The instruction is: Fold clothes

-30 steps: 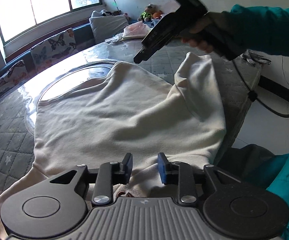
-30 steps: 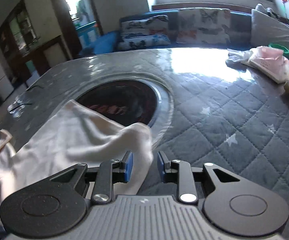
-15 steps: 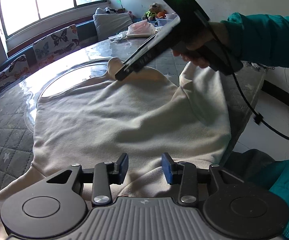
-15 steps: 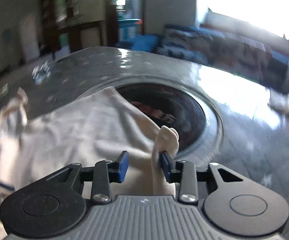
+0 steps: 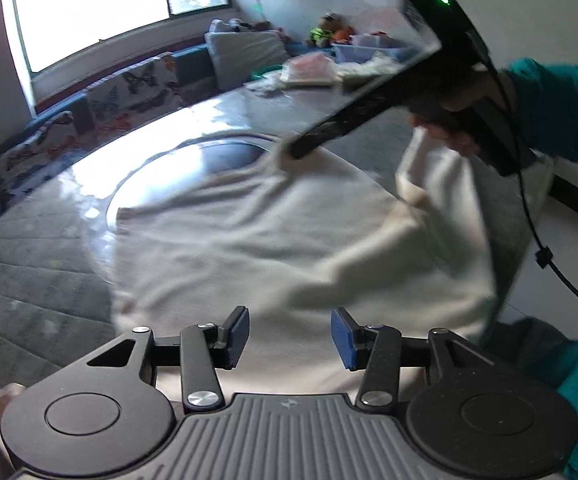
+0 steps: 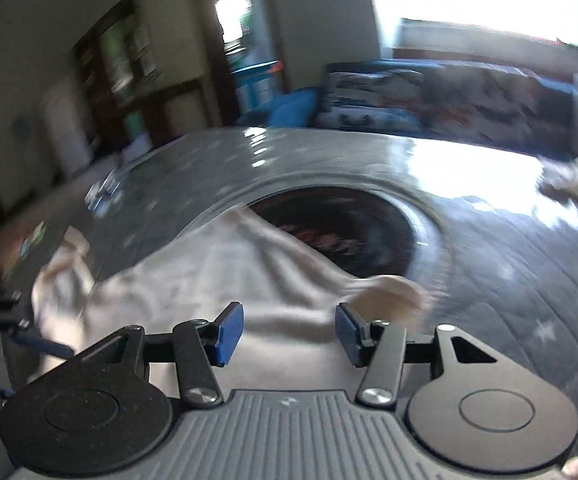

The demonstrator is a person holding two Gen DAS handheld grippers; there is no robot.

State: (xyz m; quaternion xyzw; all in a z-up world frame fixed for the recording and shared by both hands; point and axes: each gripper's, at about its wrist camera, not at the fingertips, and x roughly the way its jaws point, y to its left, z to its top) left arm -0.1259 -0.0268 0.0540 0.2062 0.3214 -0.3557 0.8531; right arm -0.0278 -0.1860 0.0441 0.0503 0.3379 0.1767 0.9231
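A cream garment point(image 5: 273, 240) lies spread on a grey quilted table point(image 5: 29, 248), its far edge overlapping a round glass inset point(image 5: 193, 160) in the tabletop. At the near edge, the left gripper point(image 5: 289, 336) hovers over the cloth with its 2 blue pads point(image 5: 237, 334) parted; its jaws have just been opening and grip nothing. Farther right, a hand point(image 5: 461, 120) in a teal sleeve point(image 5: 557, 112) holds the right gripper point(image 6: 289, 332), tips at the garment's far corner. Its jaws have also just been opening and stand apart, with cloth beneath them but not pinched. The garment's right side rises in a fold point(image 5: 437, 184) near that hand.
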